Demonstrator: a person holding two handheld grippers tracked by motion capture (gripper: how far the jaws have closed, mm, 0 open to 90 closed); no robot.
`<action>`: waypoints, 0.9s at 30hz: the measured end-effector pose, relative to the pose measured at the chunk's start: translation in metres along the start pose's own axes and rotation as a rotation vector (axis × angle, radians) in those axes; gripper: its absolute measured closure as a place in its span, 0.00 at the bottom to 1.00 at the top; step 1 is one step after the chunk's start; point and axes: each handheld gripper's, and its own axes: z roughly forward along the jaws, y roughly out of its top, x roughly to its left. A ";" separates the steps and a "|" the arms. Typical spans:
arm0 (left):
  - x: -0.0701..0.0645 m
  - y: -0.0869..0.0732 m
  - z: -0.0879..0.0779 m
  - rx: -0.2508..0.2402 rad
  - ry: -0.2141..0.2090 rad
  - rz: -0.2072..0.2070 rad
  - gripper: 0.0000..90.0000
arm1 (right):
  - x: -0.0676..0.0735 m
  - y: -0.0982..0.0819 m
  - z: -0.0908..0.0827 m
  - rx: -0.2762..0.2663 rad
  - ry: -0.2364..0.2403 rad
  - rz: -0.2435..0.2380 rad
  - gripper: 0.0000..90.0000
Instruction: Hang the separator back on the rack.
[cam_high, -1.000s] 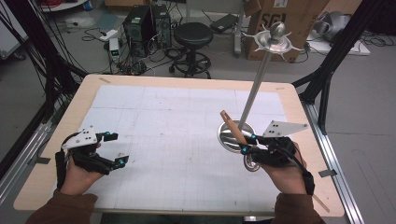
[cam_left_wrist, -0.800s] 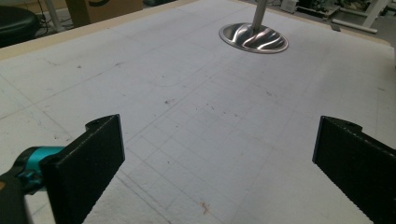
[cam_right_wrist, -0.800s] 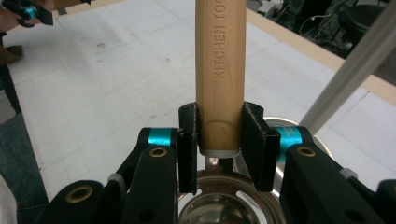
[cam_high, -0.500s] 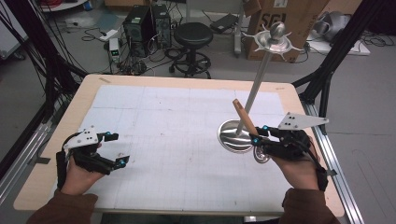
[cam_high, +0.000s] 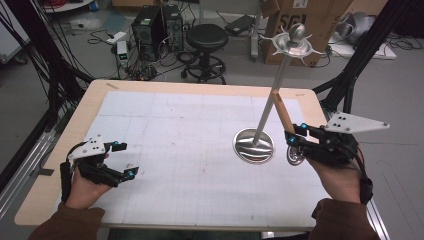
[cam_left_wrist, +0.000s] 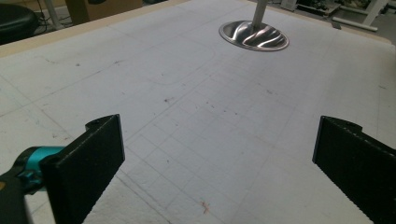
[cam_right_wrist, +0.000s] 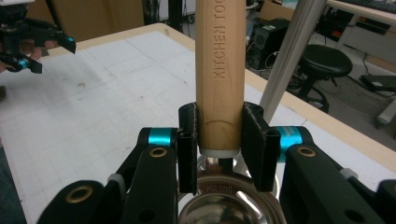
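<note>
My right gripper is shut on the wooden handle of a kitchen tool, just above its steel bowl. The handle points up and leans beside the pole of a steel stand; whether they touch I cannot tell. The stand has a round ribbed base and a hooked crown on top. My left gripper stands open over the mat at the near left, nothing between its jaws.
A white gridded mat covers the wooden table. Behind the far edge are a black stool, computer cases and a cardboard box. Black frame struts rise at the right.
The right hand has lifted the tool off the mat and carried it rightward, past the stand's base; the steel bowl now hangs clear of the mat. The left hand stayed put.
</note>
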 end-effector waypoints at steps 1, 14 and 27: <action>0.000 0.000 0.000 0.000 0.000 0.000 0.03 | -0.001 0.001 -0.002 -0.004 -0.003 -0.005 0.76; 0.000 0.000 0.001 0.001 -0.002 -0.002 0.03 | -0.007 0.013 -0.023 -0.048 -0.022 -0.014 0.76; 0.000 -0.001 0.002 0.006 -0.005 -0.002 0.03 | -0.013 0.030 -0.041 -0.087 -0.063 -0.022 0.76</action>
